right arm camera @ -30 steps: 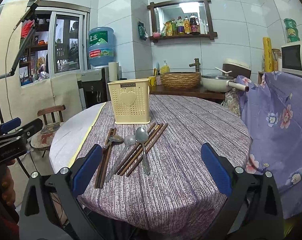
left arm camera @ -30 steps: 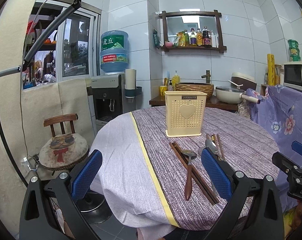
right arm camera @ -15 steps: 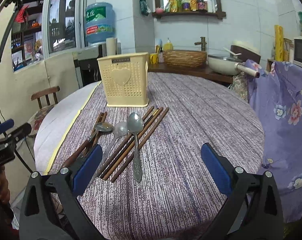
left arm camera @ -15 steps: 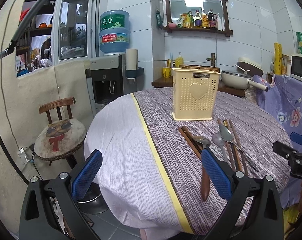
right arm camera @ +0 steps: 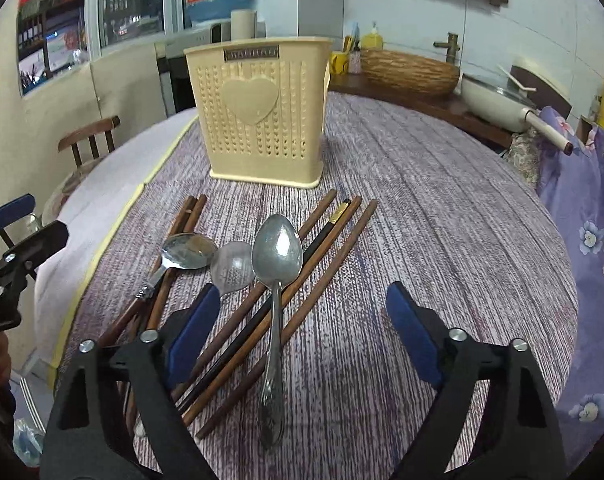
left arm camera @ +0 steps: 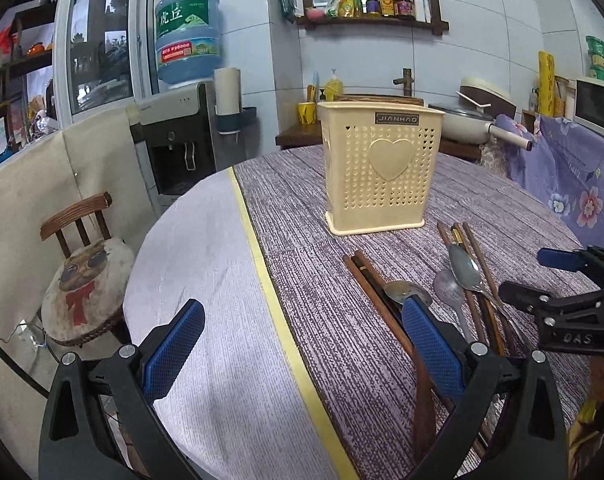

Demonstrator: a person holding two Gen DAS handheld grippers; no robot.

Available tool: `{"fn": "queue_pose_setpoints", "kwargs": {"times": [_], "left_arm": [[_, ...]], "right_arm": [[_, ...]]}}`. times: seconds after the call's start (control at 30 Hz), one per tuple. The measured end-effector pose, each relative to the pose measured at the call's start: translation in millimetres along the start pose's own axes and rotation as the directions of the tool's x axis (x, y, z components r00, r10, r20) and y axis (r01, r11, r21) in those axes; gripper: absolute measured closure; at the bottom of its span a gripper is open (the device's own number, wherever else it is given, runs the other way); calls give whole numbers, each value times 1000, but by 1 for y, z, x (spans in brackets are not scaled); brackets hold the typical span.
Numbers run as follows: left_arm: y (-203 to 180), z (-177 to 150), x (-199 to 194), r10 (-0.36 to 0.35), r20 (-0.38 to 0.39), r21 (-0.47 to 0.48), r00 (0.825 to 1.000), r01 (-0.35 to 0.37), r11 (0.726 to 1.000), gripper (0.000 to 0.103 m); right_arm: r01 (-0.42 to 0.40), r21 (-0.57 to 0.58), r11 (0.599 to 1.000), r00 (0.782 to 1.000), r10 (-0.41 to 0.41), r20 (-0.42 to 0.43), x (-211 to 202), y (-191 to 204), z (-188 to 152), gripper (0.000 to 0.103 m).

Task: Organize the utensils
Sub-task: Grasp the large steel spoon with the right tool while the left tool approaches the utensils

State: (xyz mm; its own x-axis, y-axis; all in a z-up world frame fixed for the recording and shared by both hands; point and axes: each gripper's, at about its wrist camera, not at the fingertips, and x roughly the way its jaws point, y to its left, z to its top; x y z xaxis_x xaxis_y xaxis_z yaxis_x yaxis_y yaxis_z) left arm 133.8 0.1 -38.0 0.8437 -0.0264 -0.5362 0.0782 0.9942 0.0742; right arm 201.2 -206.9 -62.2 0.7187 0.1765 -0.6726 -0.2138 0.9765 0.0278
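The cream utensil holder (right arm camera: 262, 112) stood upright on the striped cloth of the round worktop (right arm camera: 441, 208), its heart-embossed face toward both cameras; in front of it lay the utensils, none of them in the holder; a large metal spoon (right arm camera: 277, 264) lay with its bowl toward the holder and its handle running back toward the right tool (right arm camera: 302, 332), crossing a fan of brown and black chopsticks (right arm camera: 325, 236); just to its left sat a pale translucent spoon (right arm camera: 233, 266), touching or nearly touching it, and further left a third spoon with a wooden handle (right arm camera: 188, 250) rested over a separate pair of brown chopsticks (right arm camera: 190, 210).

The right tool hung above the near ends of these pieces; its jaws had just been closing yet stood fairly wide, with the large spoon's handle and several chopsticks lying between the blue pads (right arm camera: 411, 332), untouched by them; nothing was gripped.

The left tool (left arm camera: 302, 354) hovered over the yellow seam of the cloth (left arm camera: 270, 292), jaws wide and empty; its right pad hid part of the wooden-handled spoon (left arm camera: 401, 292); from that view the right tool (left arm camera: 565, 280) showed at the right edge, above the large spoon (left arm camera: 465, 272); a wooden chair (left arm camera: 82, 272) stood beside the worktop at the left.
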Motion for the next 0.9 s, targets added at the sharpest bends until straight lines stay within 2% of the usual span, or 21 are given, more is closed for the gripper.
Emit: {"fn": "queue_pose_setpoints", "kwargs": {"times": [0.13, 0.53, 0.63, 0.8, 0.9], "left_arm": [[10, -1, 9, -16, -46, -34, 999, 14, 999, 9], [11, -3, 15, -49, -68, -13, 996, 48, 999, 9], [6, -3, 17, -62, -77, -2, 995, 62, 998, 9], [-2, -2, 19, -80, -87, 14, 993, 82, 997, 9], [-8, -1, 22, -90, -94, 27, 992, 93, 995, 9]], "right_arm": [[-53, 6, 999, 998, 53, -43, 21, 6, 14, 28], [-36, -23, 999, 988, 32, -153, 69, 16, 33, 41], [-28, -30, 999, 987, 23, -160, 70, 18, 33, 45], [-15, -29, 999, 988, 11, -155, 68, 14, 34, 62], [-24, -15, 1000, 988, 22, -152, 68, 11, 34, 65]]}}
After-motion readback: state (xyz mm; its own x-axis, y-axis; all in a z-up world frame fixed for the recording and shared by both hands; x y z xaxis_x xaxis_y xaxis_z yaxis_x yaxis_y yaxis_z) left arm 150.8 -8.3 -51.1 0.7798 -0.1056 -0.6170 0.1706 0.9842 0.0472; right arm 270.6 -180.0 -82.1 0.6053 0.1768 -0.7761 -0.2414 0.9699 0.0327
